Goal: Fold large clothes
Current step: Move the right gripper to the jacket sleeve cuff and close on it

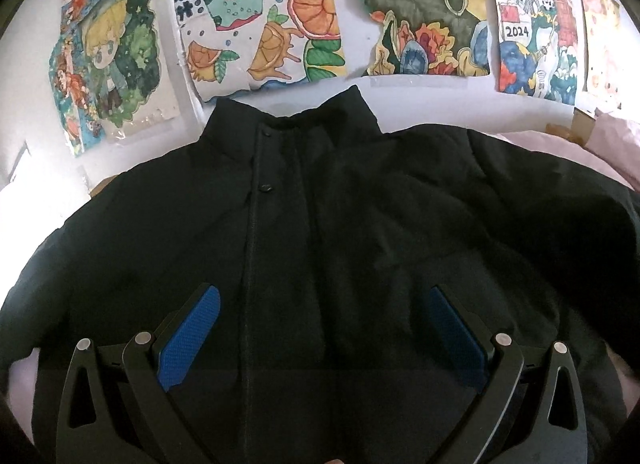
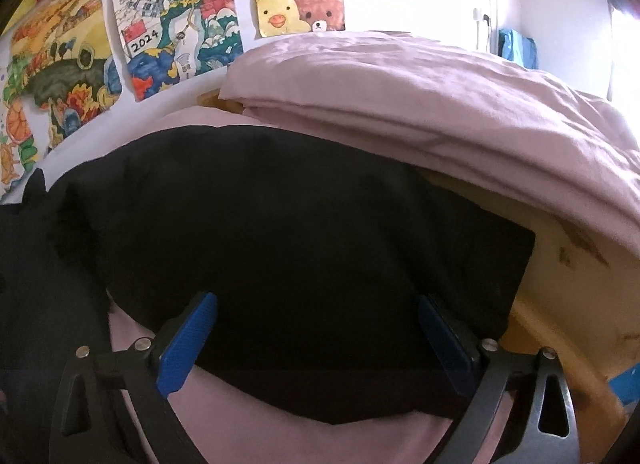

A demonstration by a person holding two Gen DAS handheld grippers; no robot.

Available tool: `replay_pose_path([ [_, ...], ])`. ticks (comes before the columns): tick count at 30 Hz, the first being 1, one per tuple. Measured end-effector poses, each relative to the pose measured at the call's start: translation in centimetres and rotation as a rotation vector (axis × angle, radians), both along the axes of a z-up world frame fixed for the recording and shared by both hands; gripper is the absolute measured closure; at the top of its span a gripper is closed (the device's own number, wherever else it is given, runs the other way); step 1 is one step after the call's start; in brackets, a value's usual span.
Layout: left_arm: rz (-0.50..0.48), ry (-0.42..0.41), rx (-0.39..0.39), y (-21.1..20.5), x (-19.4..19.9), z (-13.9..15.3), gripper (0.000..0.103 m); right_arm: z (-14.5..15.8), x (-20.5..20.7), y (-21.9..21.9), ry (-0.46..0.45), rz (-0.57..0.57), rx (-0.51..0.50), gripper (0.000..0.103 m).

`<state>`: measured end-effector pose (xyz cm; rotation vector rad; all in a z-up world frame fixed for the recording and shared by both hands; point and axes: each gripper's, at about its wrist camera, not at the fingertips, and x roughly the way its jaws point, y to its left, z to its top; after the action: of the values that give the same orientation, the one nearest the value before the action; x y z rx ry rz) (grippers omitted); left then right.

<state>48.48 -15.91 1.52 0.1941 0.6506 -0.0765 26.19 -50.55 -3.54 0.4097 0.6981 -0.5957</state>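
Looking along the left gripper [image 1: 324, 304], its two blue-padded fingers [image 1: 190, 338] stand wide apart with nothing between them, poised over the lower front of a black jacket [image 1: 360, 224]. The jacket lies spread front-up, collar [image 1: 296, 116] toward the wall, its snap placket [image 1: 266, 188] running down just left of the middle. Behind the collar, a row of coloured drawings [image 1: 260, 20] is taped to the white wall, so the far edge is closed off. Pink bedding [image 1: 612, 144] shows past the jacket's right shoulder and at the lower left edge, and the jacket fills nearly the whole width of this view.

From the right wrist, the right gripper [image 2: 318, 312] is likewise spread open, gripping nothing, its fingers [image 2: 188, 344] straddling a dark sleeve or side of the jacket [image 2: 280, 224]. That part lies on a pink sheet [image 2: 260, 424], which is bare below and left of the fabric. A folded pink duvet [image 2: 440, 104] is piled just behind and to the right, overhanging the jacket's far edge and crowding that side. A light wooden bed frame [image 2: 560, 324] shows at right, beside the squared cuff end. More drawings [image 2: 176, 16] hang on the wall behind.
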Motion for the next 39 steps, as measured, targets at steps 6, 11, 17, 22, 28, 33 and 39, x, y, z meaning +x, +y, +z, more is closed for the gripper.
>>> replay_pose_path([
  [6, 0.025, 0.012, -0.076, 0.6, 3.2, -0.1, 0.001, 0.7, -1.6, 1.1, -0.040, -0.034, 0.056, 0.004],
  [11, 0.024, 0.083, -0.174, 0.7, 5.3, -0.6, 0.001, 0.3, -2.7, 1.1, -0.015, -0.112, 0.090, 0.004],
  [17, -0.096, 0.041, -0.120, -3.6, 4.4, 0.4, 0.001, -0.6, -3.1, -0.4, -0.033, -0.168, 0.117, 0.004],
  [22, -0.111, 0.081, 0.011, -7.2, 5.5, -1.3, 0.001, -1.5, -4.1, -1.9, -0.135, -0.211, 0.195, 0.007],
  [28, -0.092, 0.103, 0.096, -8.3, 6.0, -4.4, 0.001, -1.3, -5.1, -2.5, -0.172, -0.256, 0.235, 0.041],
  [33, -0.091, 0.093, 0.102, -8.4, 5.9, -5.1, 0.001, -0.1, -4.9, -1.5, -0.134, -0.243, 0.176, 0.080],
  [39, -0.092, 0.097, 0.112, -8.6, 6.0, -5.7, 0.001, 0.8, -5.2, -1.4, -0.128, -0.229, 0.151, 0.094],
])
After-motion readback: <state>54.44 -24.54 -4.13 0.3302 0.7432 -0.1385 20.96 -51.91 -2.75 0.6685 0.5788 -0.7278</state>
